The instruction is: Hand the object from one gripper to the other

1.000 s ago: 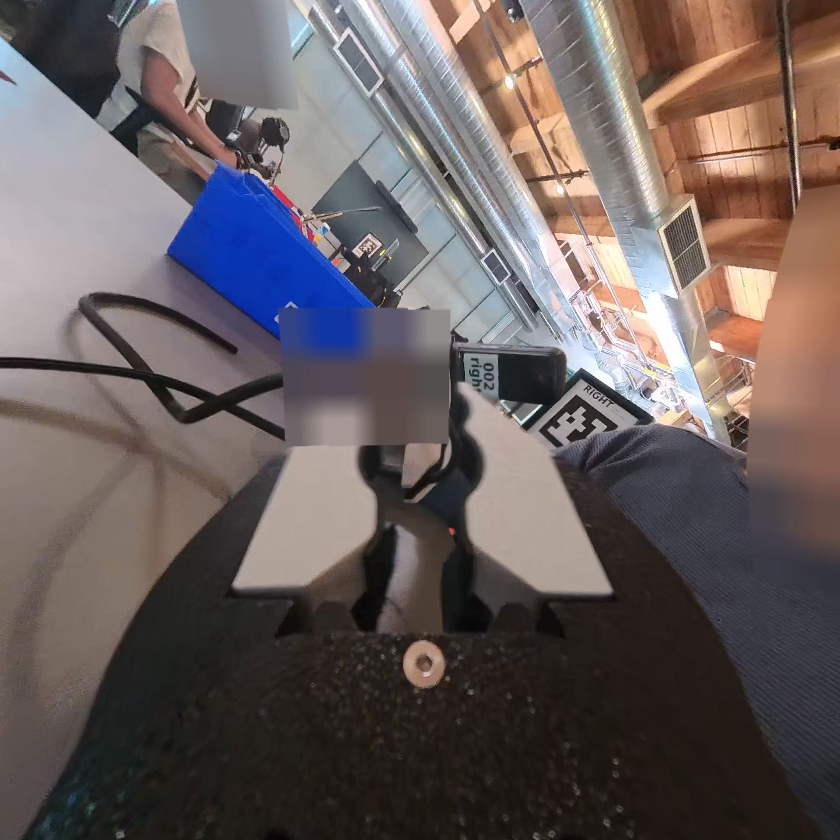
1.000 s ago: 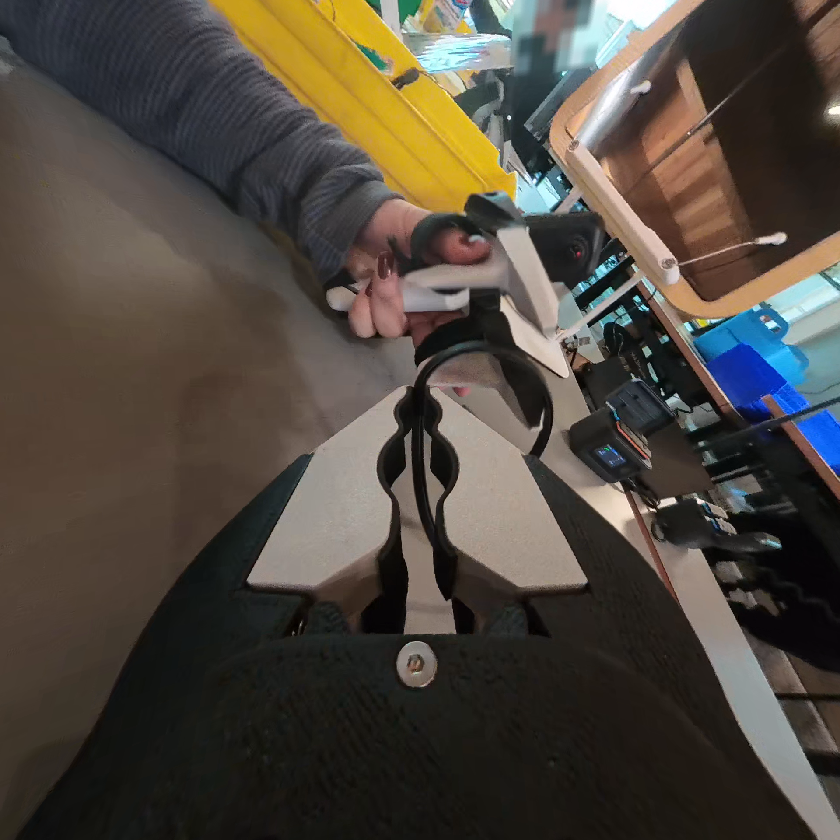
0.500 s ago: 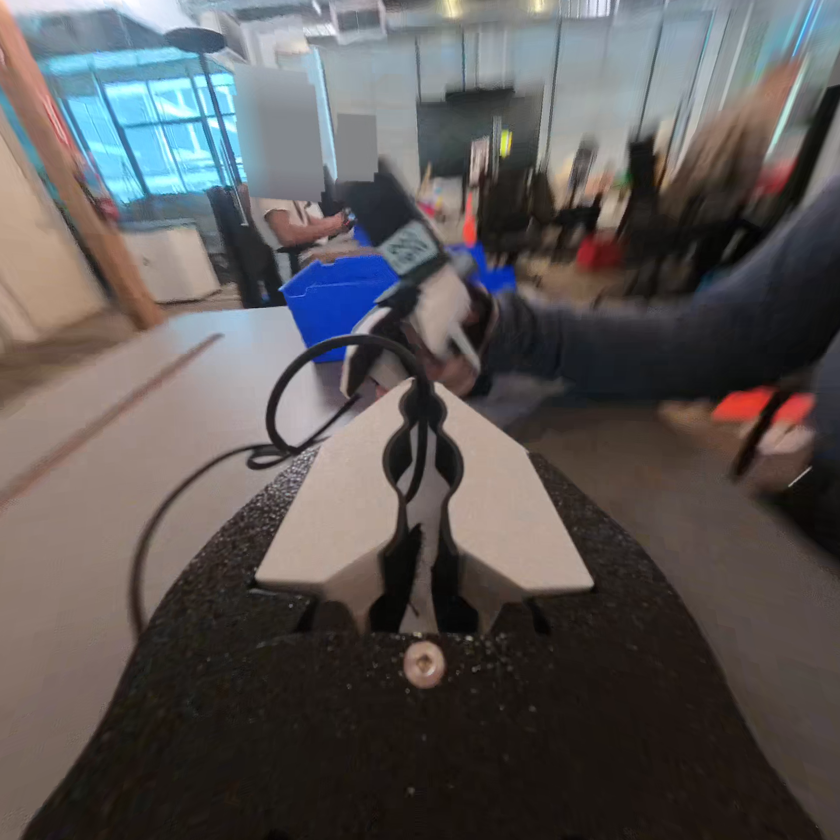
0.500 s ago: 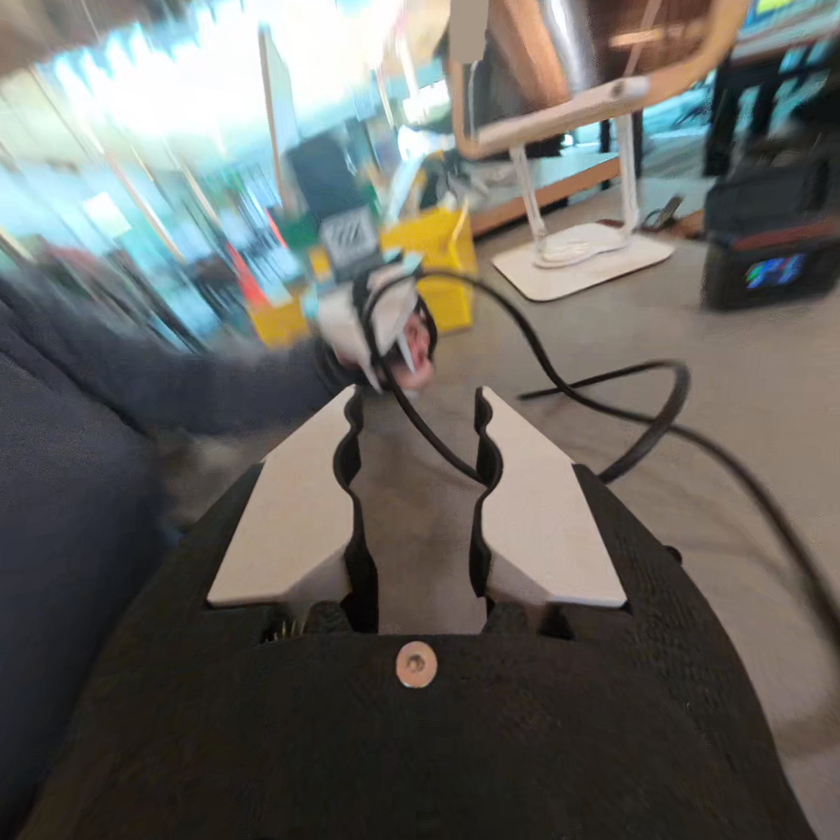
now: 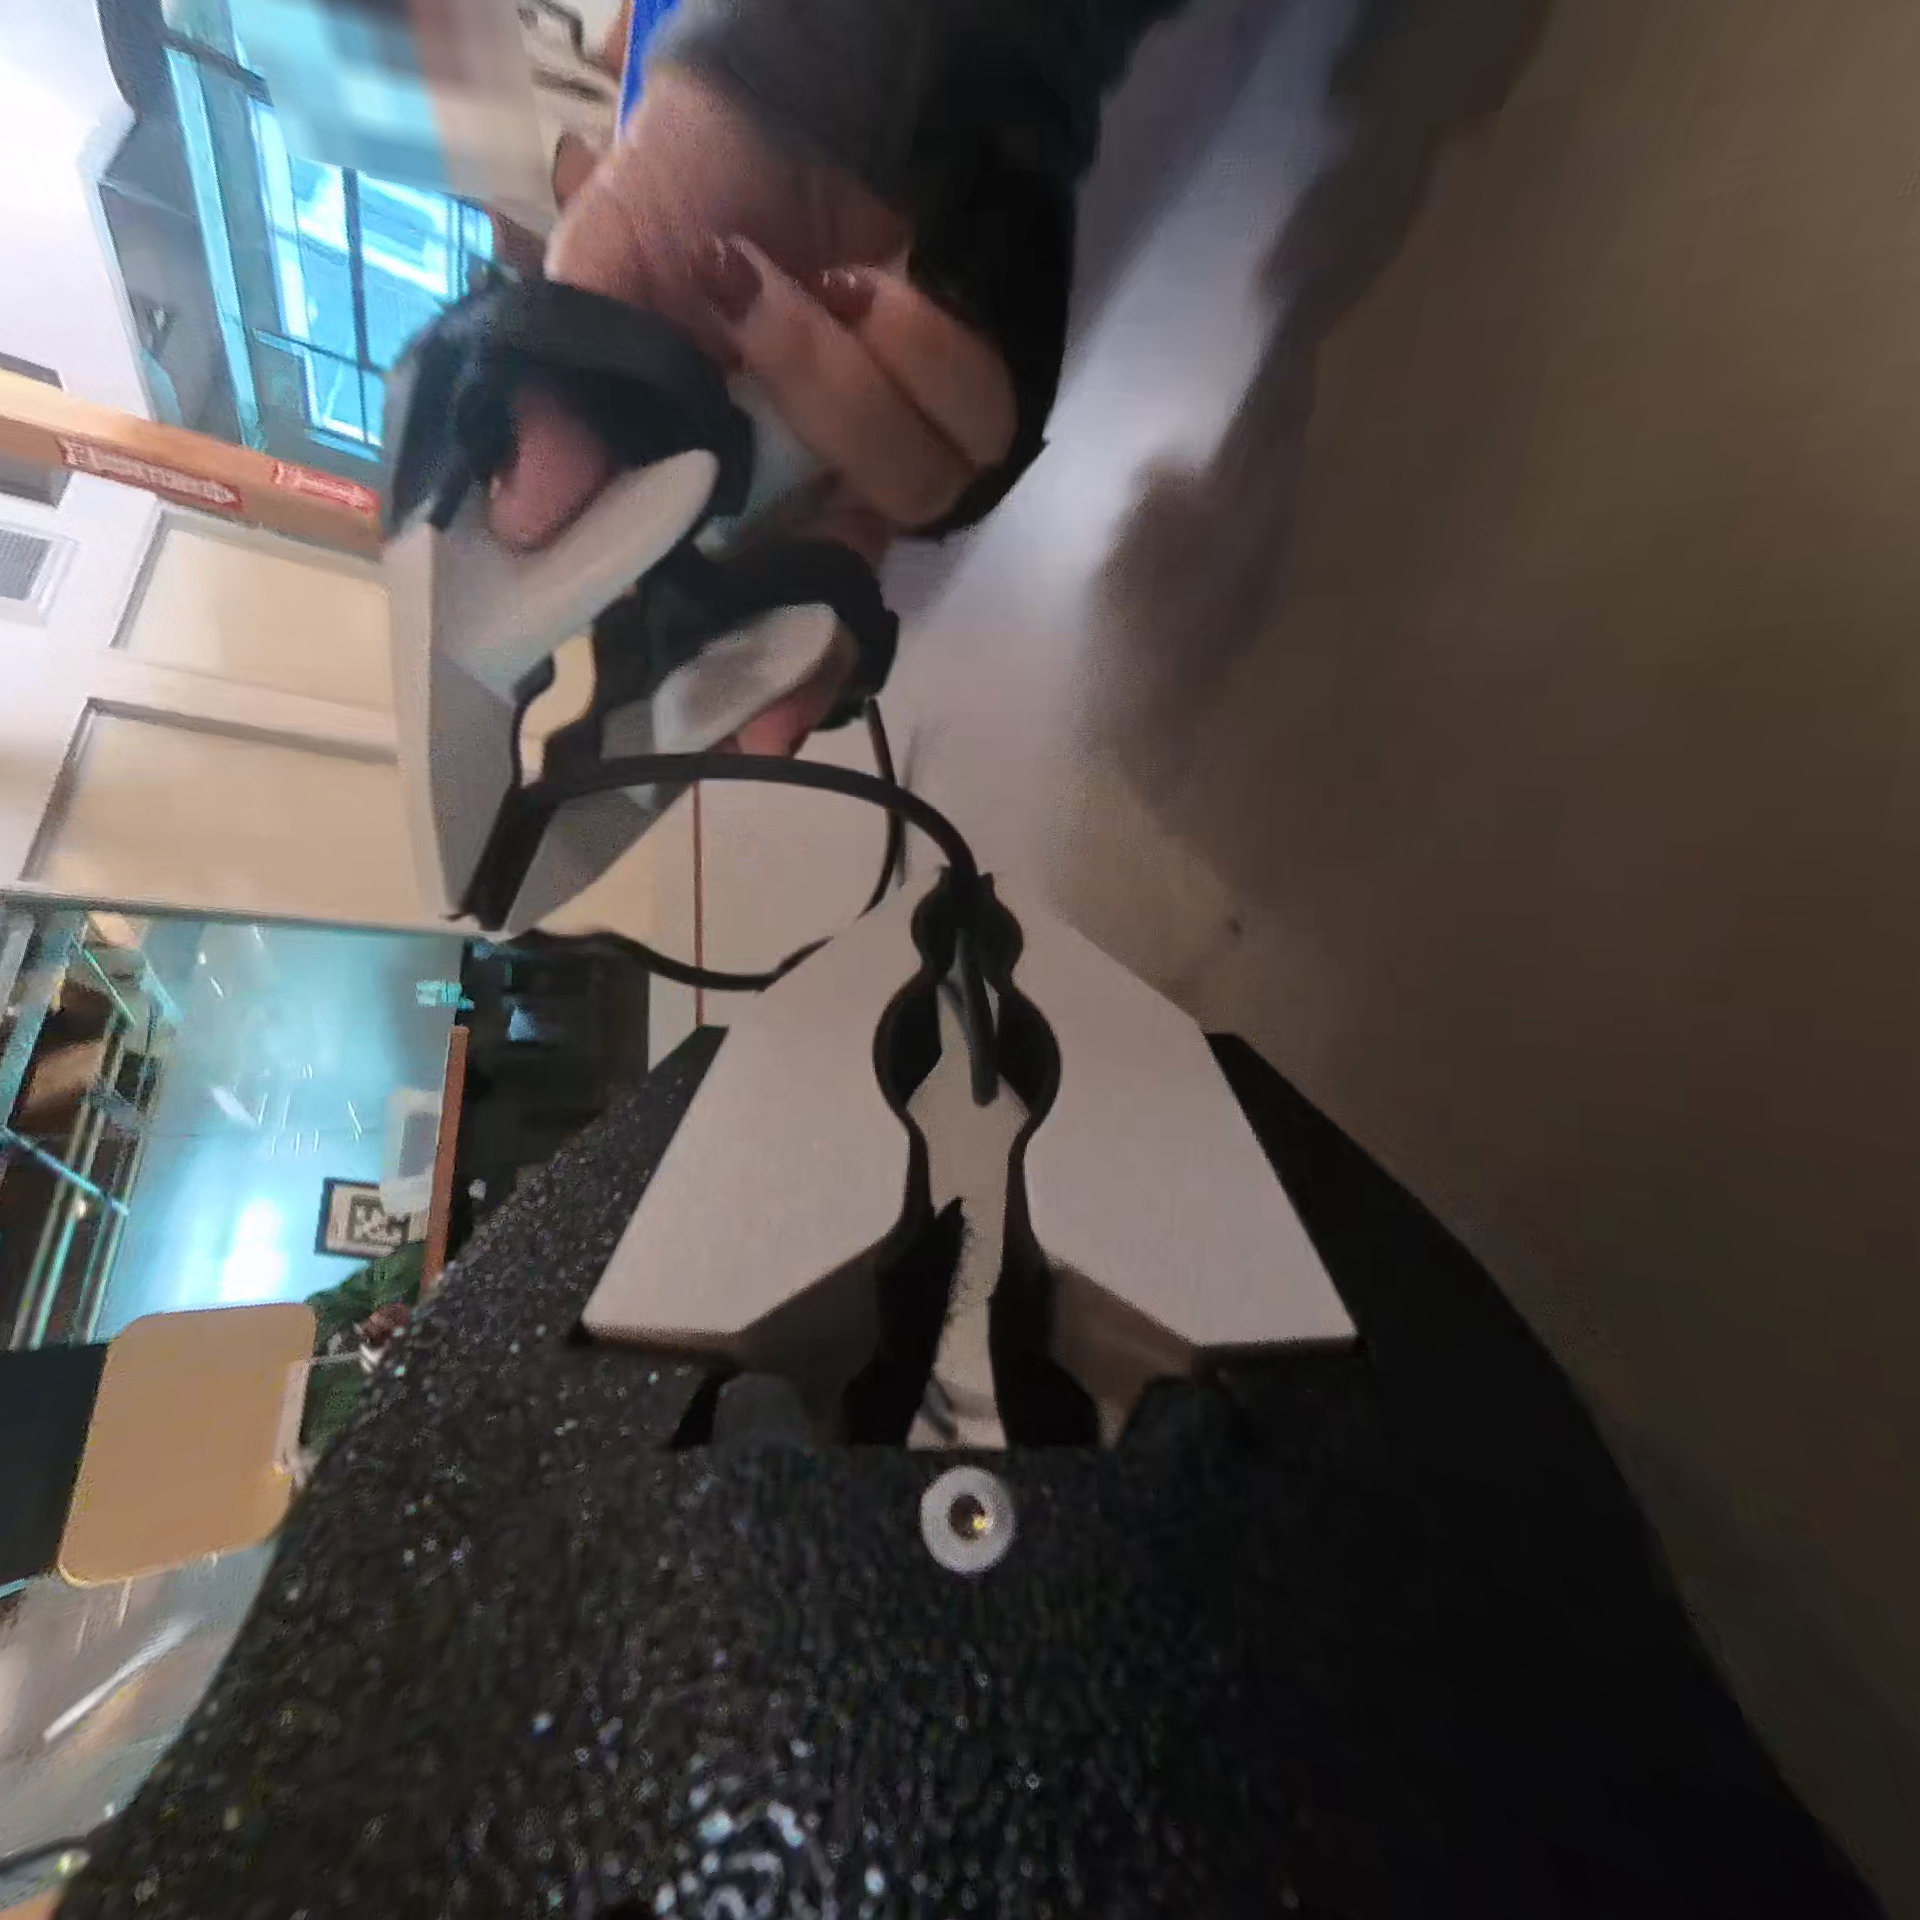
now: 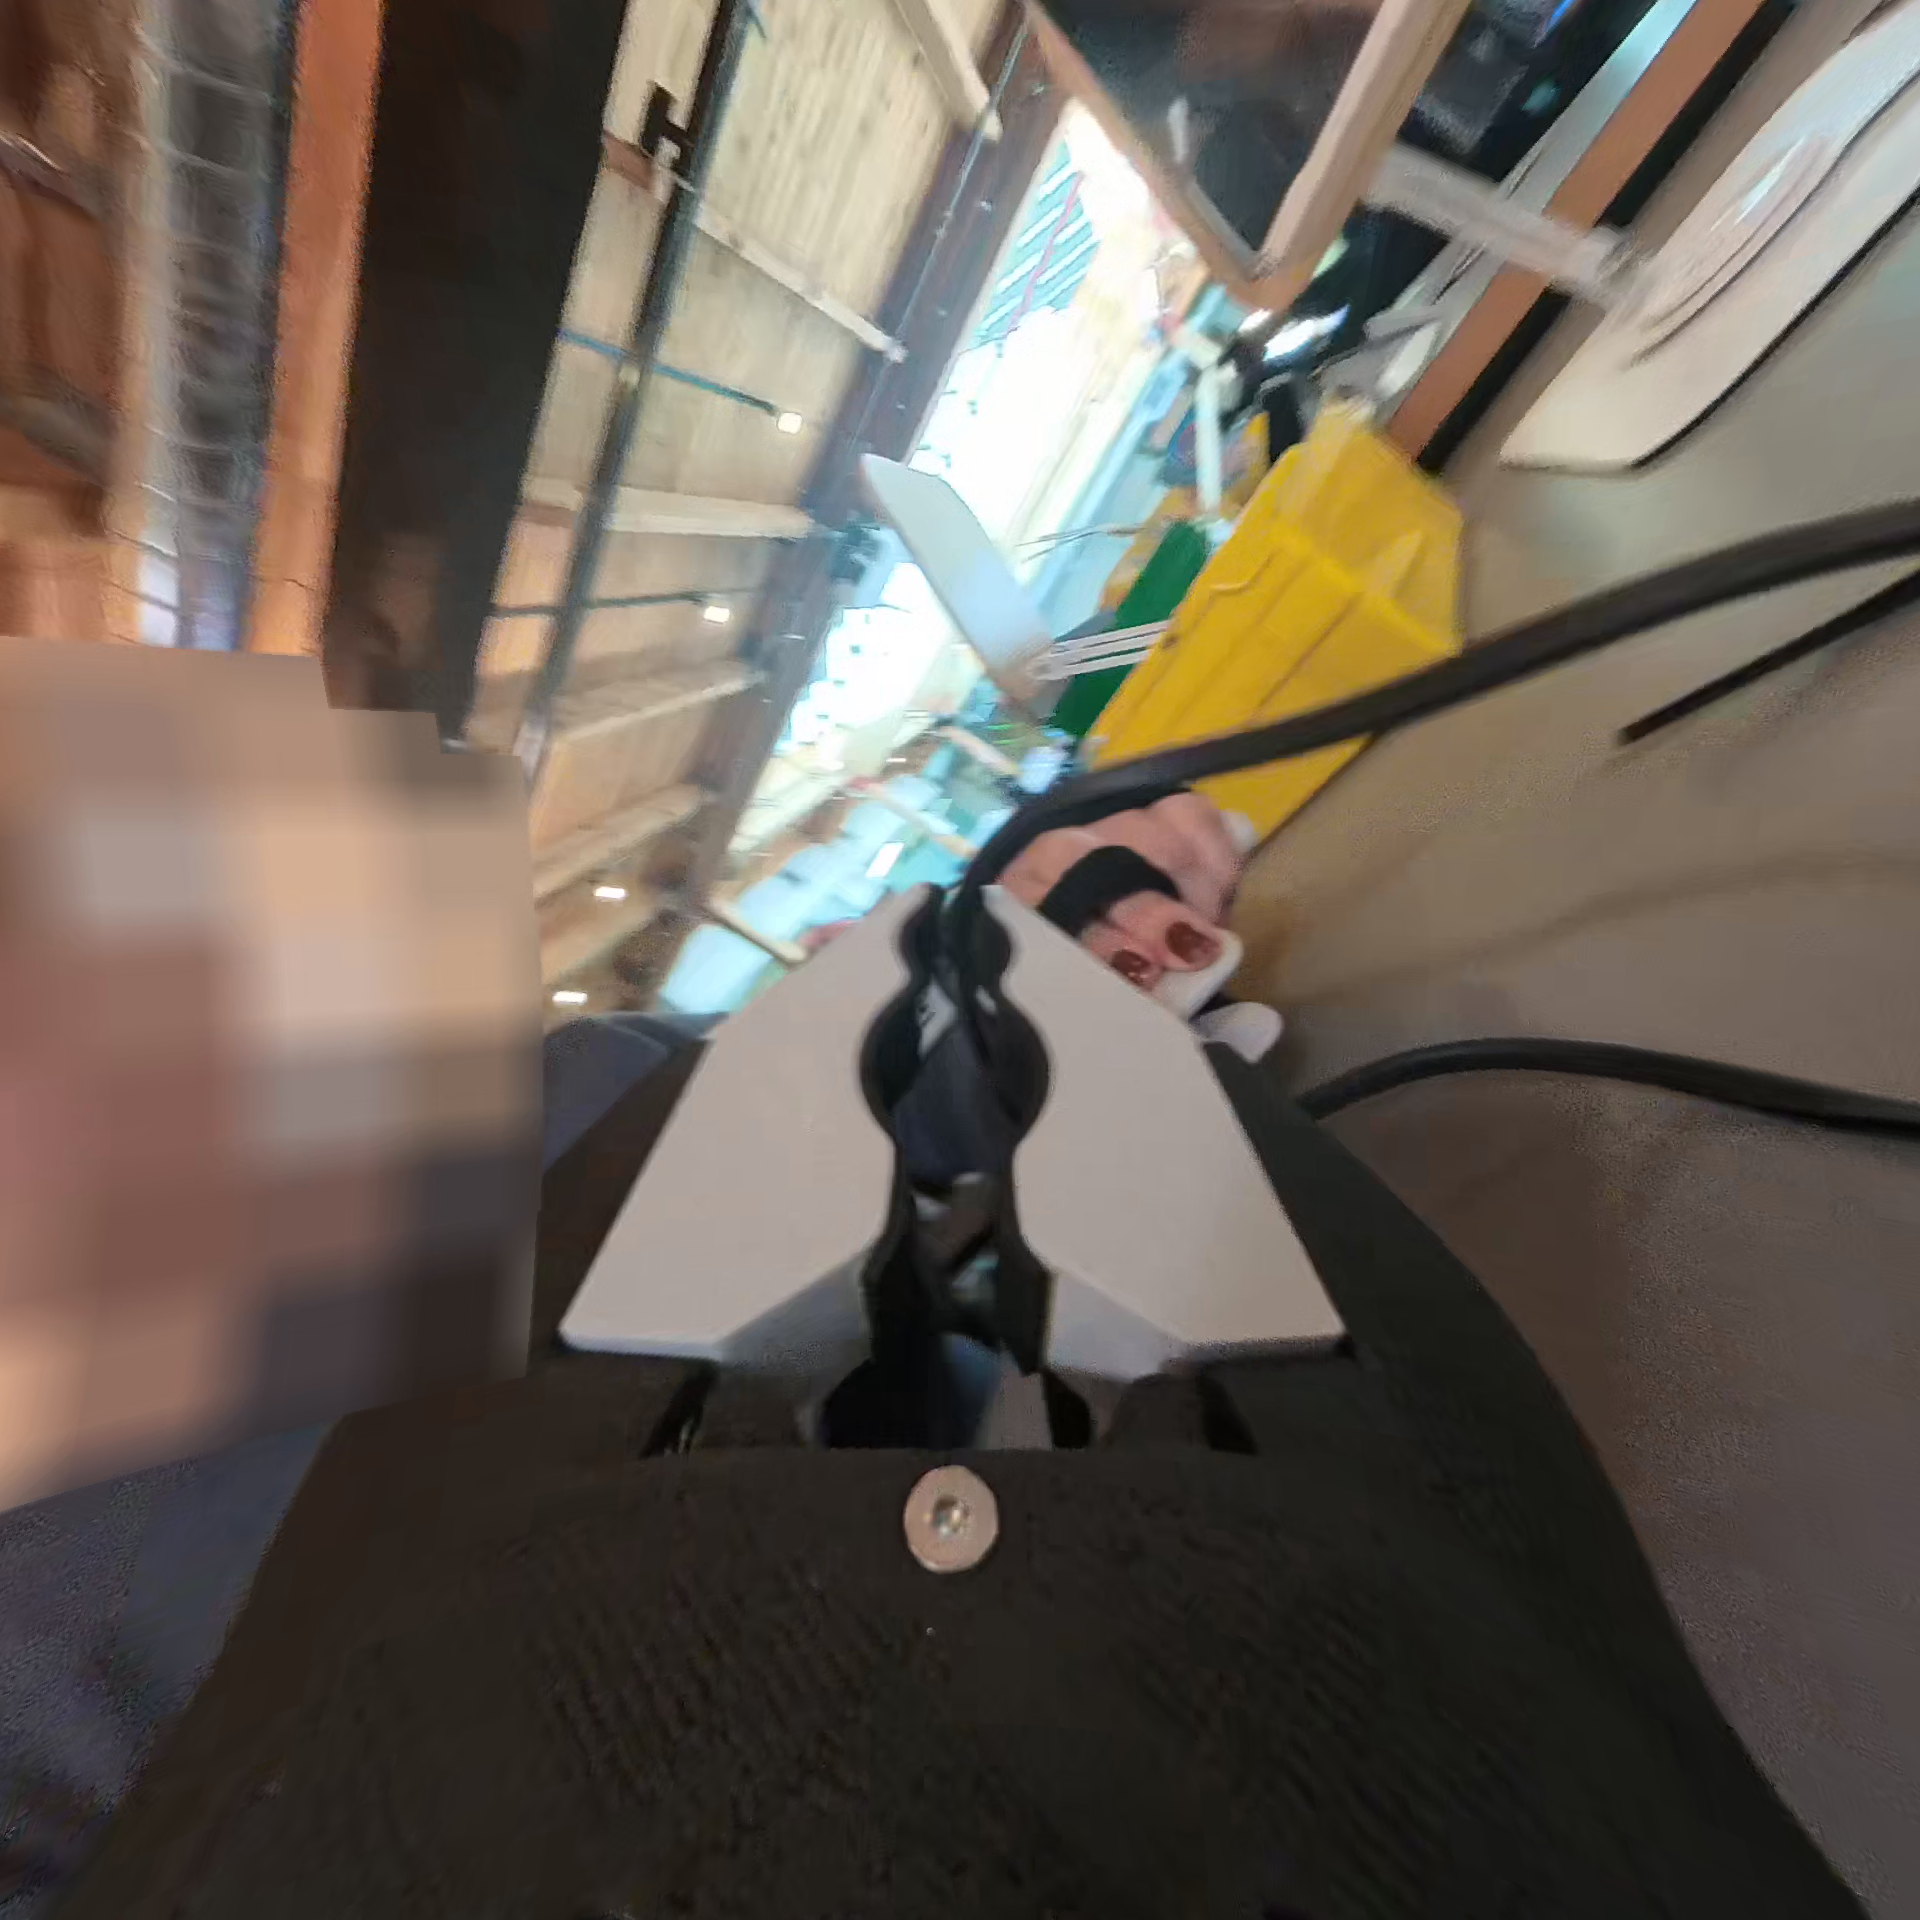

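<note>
The object is a thin black cable (image 5: 790,774). My left gripper (image 5: 961,904) is shut on it, with the cable pinched between its white fingertips. In the left wrist view the cable arcs up and left into the right gripper (image 5: 488,894), held close by in a hand, which also grips it. In the right wrist view my right gripper (image 6: 951,904) is shut on the cable (image 6: 1455,686), which runs off to the upper right. The hand holding the left gripper (image 6: 1164,904) shows just beyond the right gripper's tips. Both views are tilted and blurred.
The grey table (image 6: 1662,883) lies under both grippers, and another stretch of the cable (image 6: 1558,1060) rests on it. A yellow bin (image 6: 1299,623) stands at the table's far side. The person's dark sleeve (image 5: 935,104) reaches in from above in the left wrist view.
Half a second ago my right gripper was open around the cable; it is shut on it now. My left gripper stays shut on the cable. Both grippers have rolled and moved closer together.
</note>
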